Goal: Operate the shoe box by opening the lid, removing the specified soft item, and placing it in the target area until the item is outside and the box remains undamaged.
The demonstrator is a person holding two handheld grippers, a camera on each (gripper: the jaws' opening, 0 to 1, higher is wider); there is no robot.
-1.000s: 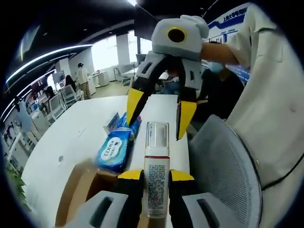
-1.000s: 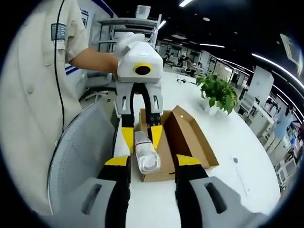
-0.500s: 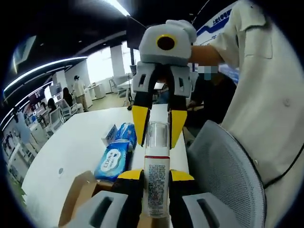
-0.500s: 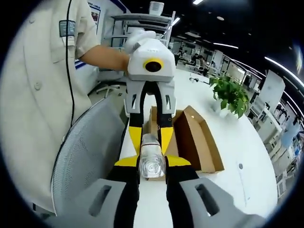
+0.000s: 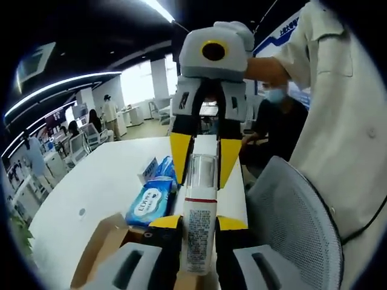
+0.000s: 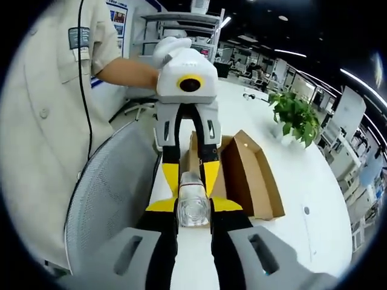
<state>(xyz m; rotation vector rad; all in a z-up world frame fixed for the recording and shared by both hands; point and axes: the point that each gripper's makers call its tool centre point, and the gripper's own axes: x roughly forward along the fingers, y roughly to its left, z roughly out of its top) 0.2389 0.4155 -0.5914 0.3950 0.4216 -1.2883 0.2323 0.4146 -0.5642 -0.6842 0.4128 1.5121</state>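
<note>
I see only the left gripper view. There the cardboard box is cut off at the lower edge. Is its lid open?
Observer: Yes. In the right gripper view the brown cardboard shoe box stands open on the white table, with its lid folded out to one side.
Operator: What is behind the box?
Observer: A green leafy potted plant, standing apart from the box.
Operator: How do the right tongs hold the bottle?
Observer: The right tongs are closed on the clear cap end of the white plastic bottle, with one yellow tip on each side.
</note>
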